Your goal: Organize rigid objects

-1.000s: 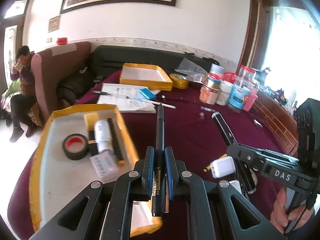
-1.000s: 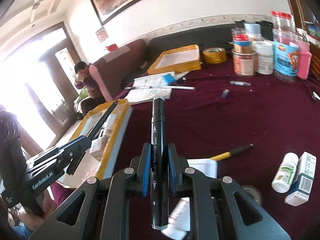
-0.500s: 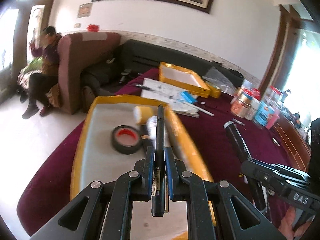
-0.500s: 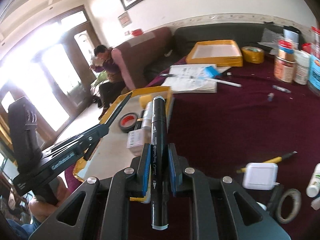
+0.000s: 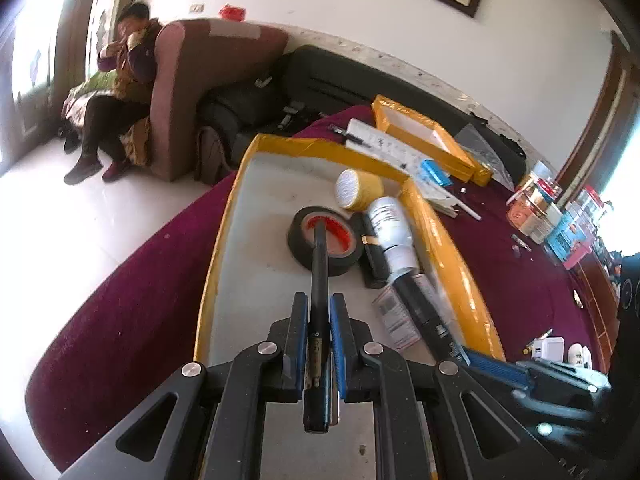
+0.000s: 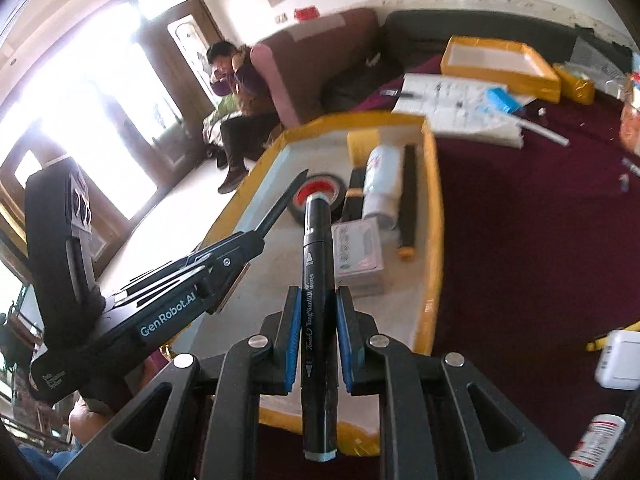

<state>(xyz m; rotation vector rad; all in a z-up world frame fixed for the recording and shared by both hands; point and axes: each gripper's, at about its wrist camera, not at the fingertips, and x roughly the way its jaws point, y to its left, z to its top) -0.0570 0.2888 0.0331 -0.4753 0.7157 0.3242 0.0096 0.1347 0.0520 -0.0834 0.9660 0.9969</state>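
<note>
Both your grippers have swung over the yellow tray [image 5: 224, 248] at frame centre. Left gripper [image 5: 319, 312] jaws clamped on a thin pen [image 5: 320, 264]; right gripper [image 6: 317, 312] jaws clamped on a marker [image 6: 318, 248]. Drop-off looks next.

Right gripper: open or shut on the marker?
Shut on it. The right gripper has both blue pads against the barrel of the black marker, which points out over the yellow-rimmed tray.
</note>
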